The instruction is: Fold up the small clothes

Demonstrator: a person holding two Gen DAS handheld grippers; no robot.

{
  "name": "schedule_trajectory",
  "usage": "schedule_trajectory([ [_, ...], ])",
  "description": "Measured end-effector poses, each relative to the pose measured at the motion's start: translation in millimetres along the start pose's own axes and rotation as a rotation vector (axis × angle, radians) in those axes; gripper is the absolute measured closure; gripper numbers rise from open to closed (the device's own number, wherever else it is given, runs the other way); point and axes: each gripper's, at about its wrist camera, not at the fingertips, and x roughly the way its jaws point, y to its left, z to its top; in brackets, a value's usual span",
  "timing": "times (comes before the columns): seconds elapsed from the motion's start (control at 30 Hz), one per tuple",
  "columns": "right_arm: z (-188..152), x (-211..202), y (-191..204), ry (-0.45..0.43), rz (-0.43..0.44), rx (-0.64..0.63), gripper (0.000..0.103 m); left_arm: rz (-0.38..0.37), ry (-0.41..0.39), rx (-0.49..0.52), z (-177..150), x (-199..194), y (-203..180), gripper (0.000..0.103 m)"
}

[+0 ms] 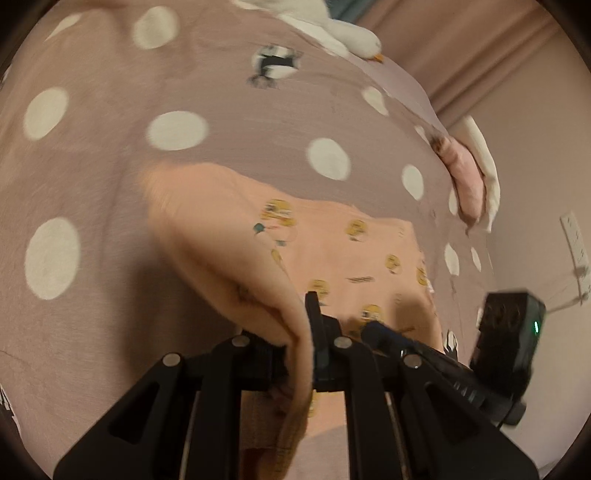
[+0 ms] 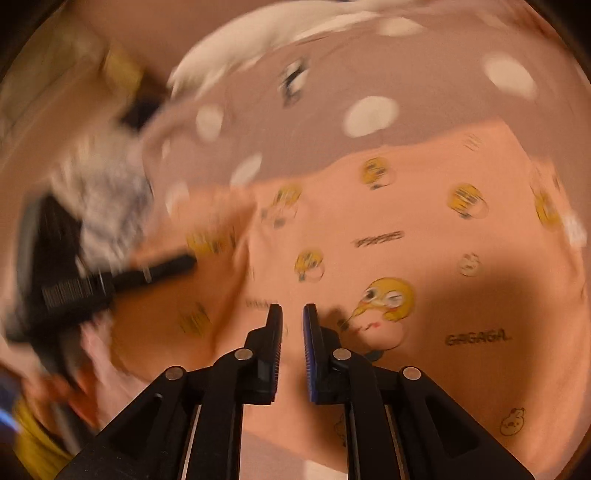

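Observation:
A small peach garment (image 1: 343, 254) printed with yellow cartoon ducks lies on a pink polka-dot bedspread (image 1: 110, 147). My left gripper (image 1: 303, 332) is shut on a lifted fold of this garment, and the cloth hangs down between its fingers. In the right wrist view the garment (image 2: 406, 236) lies mostly flat. My right gripper (image 2: 292, 314) hovers just above it with a narrow gap between the fingers and nothing in it. The left gripper (image 2: 159, 271) shows blurred at the left of that view, holding the cloth edge.
A white plush duck (image 1: 351, 35) lies at the far edge of the bed. A pink and white pillow (image 1: 472, 177) sits at the right edge. The other gripper's body (image 1: 506, 347) is close at the right. A wall socket (image 1: 574, 243) is on the wall.

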Motion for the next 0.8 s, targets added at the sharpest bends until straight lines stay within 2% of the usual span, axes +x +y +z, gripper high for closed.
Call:
schedule_trajectory([
  [0.1,9,-10,-36,-0.050,0.147,0.199,0.084,0.018,0.028,0.056,-1,16,-29,0.083],
  [0.13,11,-15,-49,-0.077,0.184,0.261,0.075,0.016,0.042,0.068,-2,22,-37,0.076],
  [0.17,13,-17,-54,-0.096,0.198,0.293,0.067,0.009,0.055,0.083,-4,28,-46,0.066],
  [0.23,13,-25,-64,-0.137,0.227,0.345,0.062,-0.018,0.087,0.106,-7,39,-58,0.056],
  [0.3,14,-35,-74,-0.155,0.239,0.381,0.056,-0.070,0.119,0.118,-10,47,-68,0.055],
  [0.33,14,-38,-77,-0.156,0.238,0.390,0.056,-0.092,0.133,0.125,-11,50,-72,0.055],
  [0.43,18,-45,-82,-0.144,0.221,0.391,0.054,-0.080,0.116,0.142,-12,46,-73,0.054],
  [0.47,19,-42,-81,-0.140,0.215,0.388,0.051,-0.088,0.104,0.138,-11,43,-70,0.053],
  [0.63,22,-27,-73,-0.098,0.184,0.363,0.051,-0.069,0.047,0.102,-15,15,-44,0.050],
  [0.8,25,-10,-50,-0.044,0.146,0.262,0.051,0.018,0.011,0.081,-40,-8,-10,0.047],
])
